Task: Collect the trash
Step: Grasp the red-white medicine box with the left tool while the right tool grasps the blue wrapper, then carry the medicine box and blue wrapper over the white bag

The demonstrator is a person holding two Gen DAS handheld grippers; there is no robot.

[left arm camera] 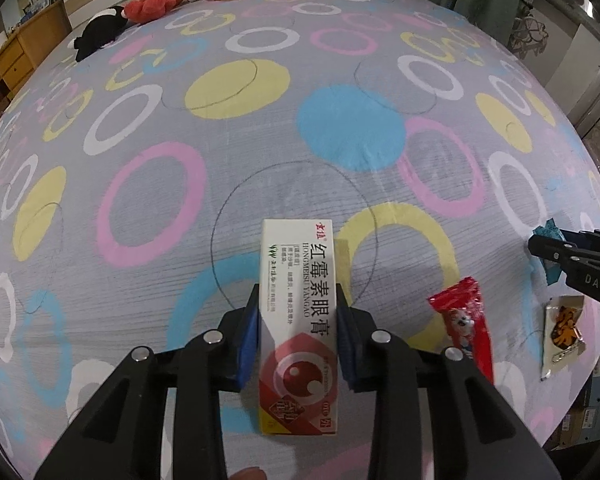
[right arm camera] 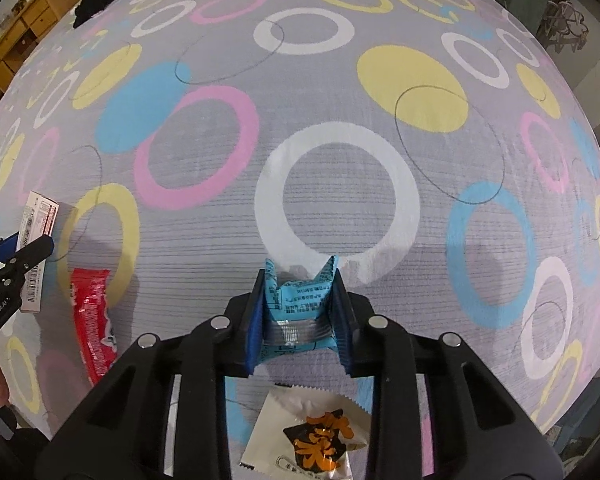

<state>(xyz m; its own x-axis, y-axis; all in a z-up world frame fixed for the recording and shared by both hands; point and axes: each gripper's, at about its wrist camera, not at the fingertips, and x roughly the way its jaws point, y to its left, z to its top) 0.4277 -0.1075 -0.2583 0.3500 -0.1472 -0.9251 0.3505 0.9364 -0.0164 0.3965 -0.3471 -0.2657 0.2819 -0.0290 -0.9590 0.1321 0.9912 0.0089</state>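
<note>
The left gripper (left arm camera: 298,332) is clamped on a white and red medicine box (left arm camera: 298,320) lying on the circle-patterned bedspread (left arm camera: 260,120). The box's long axis runs along the fingers, pointing away from the camera. To its right lie a red snack wrapper (left arm camera: 466,324) and a white packet with orange print (right arm camera: 312,436), both untouched. Farther right, the right gripper (right arm camera: 300,320) pinches a crumpled blue wrapper (right arm camera: 298,304), its ends flaring up past the pads. Both pieces look gripped; next comes lifting them clear and carrying them to a bin, not in view.
</note>
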